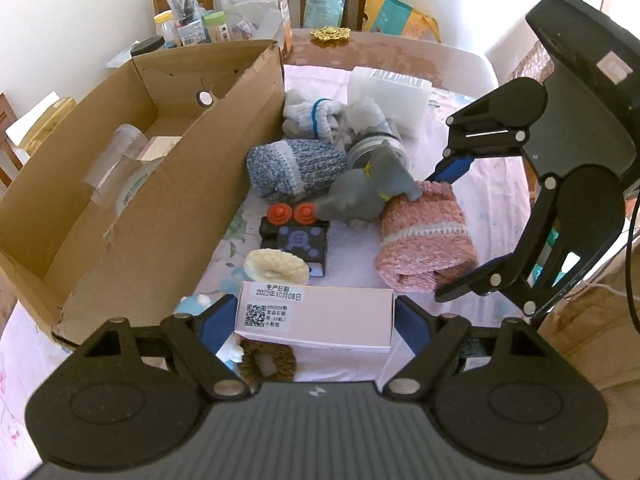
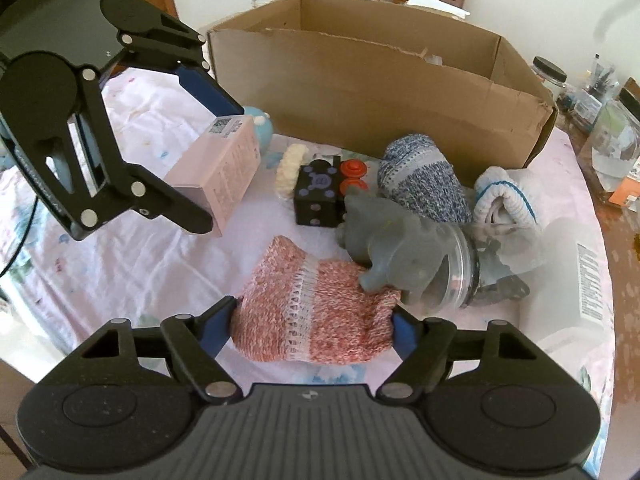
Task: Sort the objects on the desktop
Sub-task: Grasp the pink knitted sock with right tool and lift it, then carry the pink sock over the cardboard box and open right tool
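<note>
Pink box (image 1: pixel 314 316), pink-and-white knit sock (image 2: pixel 316 312), blue-flecked sock (image 1: pixel 294 170), grey elephant (image 1: pixel 368 188)

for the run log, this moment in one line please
left gripper: shut on pink box | right gripper: shut on pink sock | cardboard box: open

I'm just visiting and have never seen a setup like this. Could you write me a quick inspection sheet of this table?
Surface: round table under a pale floral cloth.
Job's things: pink box; pink knit roll; blue knit roll; grey elephant toy; cardboard box.
Clutter: black toy block, cream scrunchie.
Grippers: left gripper clamps the pink box; right gripper presses on the pink knit roll.
Cables: black cable at the right edge.
Surroundings: jars, wooden chairs.
</note>
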Motion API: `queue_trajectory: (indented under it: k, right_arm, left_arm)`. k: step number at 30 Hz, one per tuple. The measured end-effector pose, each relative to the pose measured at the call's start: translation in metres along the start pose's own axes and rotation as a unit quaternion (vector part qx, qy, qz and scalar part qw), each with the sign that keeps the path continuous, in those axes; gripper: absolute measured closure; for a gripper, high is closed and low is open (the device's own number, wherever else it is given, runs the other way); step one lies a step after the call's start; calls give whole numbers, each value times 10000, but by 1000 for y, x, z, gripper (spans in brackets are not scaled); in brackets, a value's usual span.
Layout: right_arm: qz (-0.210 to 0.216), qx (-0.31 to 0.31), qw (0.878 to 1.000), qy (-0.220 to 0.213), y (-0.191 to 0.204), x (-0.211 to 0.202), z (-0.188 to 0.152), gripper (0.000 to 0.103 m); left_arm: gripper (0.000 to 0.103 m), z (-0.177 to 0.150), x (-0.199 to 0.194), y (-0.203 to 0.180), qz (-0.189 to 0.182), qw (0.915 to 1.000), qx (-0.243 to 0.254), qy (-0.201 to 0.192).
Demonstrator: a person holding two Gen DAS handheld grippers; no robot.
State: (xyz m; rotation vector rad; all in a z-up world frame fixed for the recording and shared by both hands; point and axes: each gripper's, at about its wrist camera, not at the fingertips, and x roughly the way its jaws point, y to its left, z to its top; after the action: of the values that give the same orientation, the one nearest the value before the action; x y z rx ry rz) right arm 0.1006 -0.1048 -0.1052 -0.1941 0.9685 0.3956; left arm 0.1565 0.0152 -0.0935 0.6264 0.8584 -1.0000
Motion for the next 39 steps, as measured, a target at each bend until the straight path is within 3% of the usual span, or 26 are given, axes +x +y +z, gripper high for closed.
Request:
queue_trajectory:
  k: [15,25,39]
  right_arm:
    - [178,-649,9977,15,-1,-51,-4,22]
    - [111,-984,9948,-227,-12,-67,21,22]
    - [-37,-1345,9885,-687,-42,-77,66,22]
  left_arm:
    - [20,-3,-25,-23,161,9992,-328,-145]
    - [20,6,-35,-22,495,9963,-698,-53]
    - [20,37,-58,4,1031,9895,-953,-351]
